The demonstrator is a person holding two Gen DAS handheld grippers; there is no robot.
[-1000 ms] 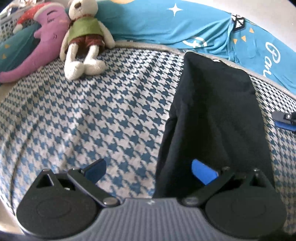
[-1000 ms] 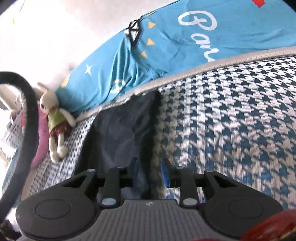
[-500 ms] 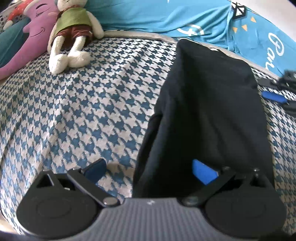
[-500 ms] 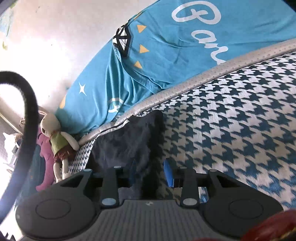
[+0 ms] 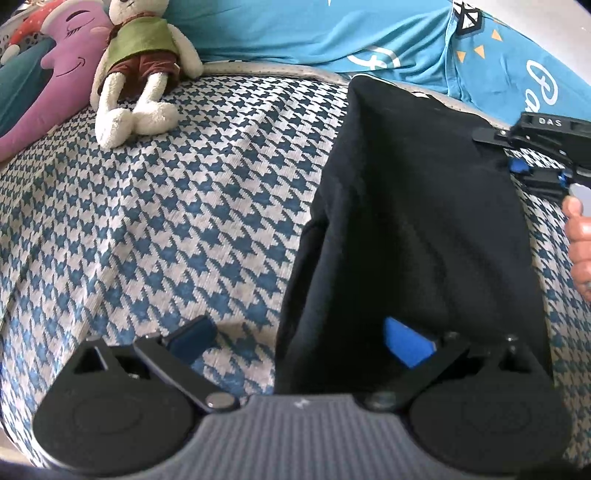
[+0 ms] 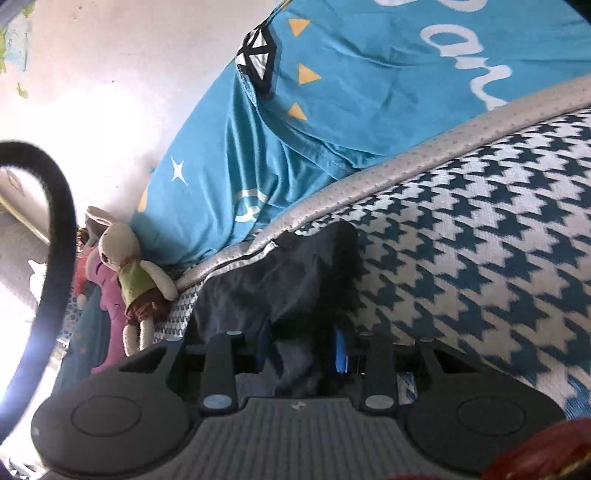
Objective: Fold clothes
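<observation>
Item: dark garment point(image 5: 417, 221), a long narrow strip already folded lengthwise. Location: on the houndstooth bed cover point(image 5: 184, 203), right of centre in the left wrist view, running from the lower edge up to the grey mattress edge.

Left claw point(image 5: 299, 338): fingers spread wide, one blue pad over bare cover at lower left, the other over the garment's near end; gripping nothing.

Right claw point(image 6: 303, 349): narrow gap, dark cloth bunched between the pads; appears clamped on the garment's right edge near the far end, seen at the right edge of the left view.

Bystanders: plush rabbit point(image 5: 136, 66) and purple plush point(image 5: 48, 85), upper left; blue printed bedding point(image 5: 332, 33) along the top.

Step in hand, judged: taking hold for a crosswise fold.

Next move calls for: left claw closing on the near end, then one end carried over the other with edges kept aligned.
</observation>
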